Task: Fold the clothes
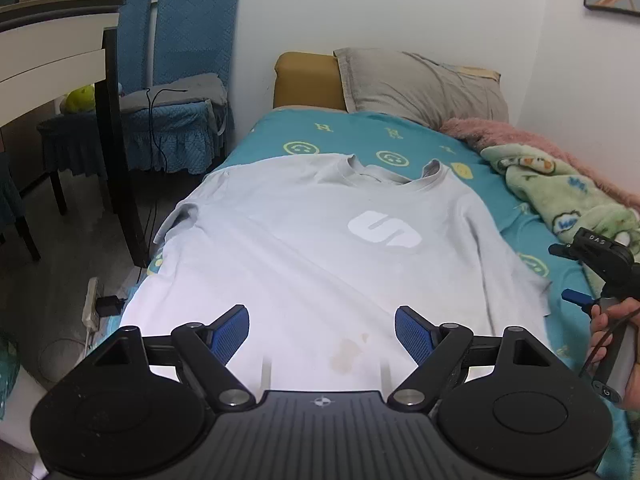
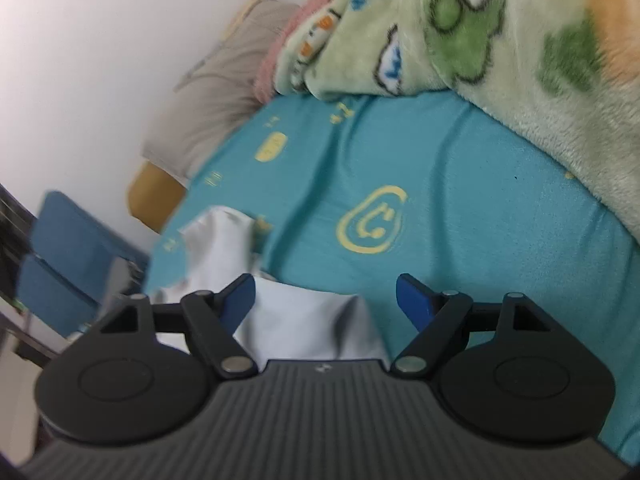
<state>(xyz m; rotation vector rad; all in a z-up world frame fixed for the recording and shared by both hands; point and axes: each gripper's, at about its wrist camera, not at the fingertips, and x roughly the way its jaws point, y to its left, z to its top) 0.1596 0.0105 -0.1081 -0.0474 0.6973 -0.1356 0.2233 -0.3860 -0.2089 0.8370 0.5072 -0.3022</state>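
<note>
Hovering wide apart, the left gripper (image 1: 322, 330) has blue pads (image 1: 234, 332) with nothing clamped; below them lies the hem area of a pale grey sweatshirt (image 1: 320, 240), with a faint stain near the hem. Right gripper (image 2: 326, 300) jaws also stand well apart, no earlier view to compare; a corner of the same sweatshirt (image 2: 304, 324) sits between and under the fingers, pads not pressing it. The right-wrist view is blurred and tilted.

Sweatshirt lies face up, spread flat along the bed, collar toward the pillow, white logo (image 1: 384, 234) on the chest, one sleeve hanging off the bed's left edge. Teal bedsheet (image 1: 532, 236) with yellow smiley prints. Green cartoon fleece blanket (image 1: 560, 196) bunched along the wall side, pink blanket (image 1: 500, 132) behind it. Grey pillow (image 1: 420, 84) against a mustard headboard (image 1: 308, 84). White walls. Blue-covered chairs (image 1: 188, 80) and a dark-legged table (image 1: 60, 52) left of the bed; power strip (image 1: 93, 304) on the floor. A hand (image 1: 612, 332) holds the right gripper's handle at the left view's right edge.
</note>
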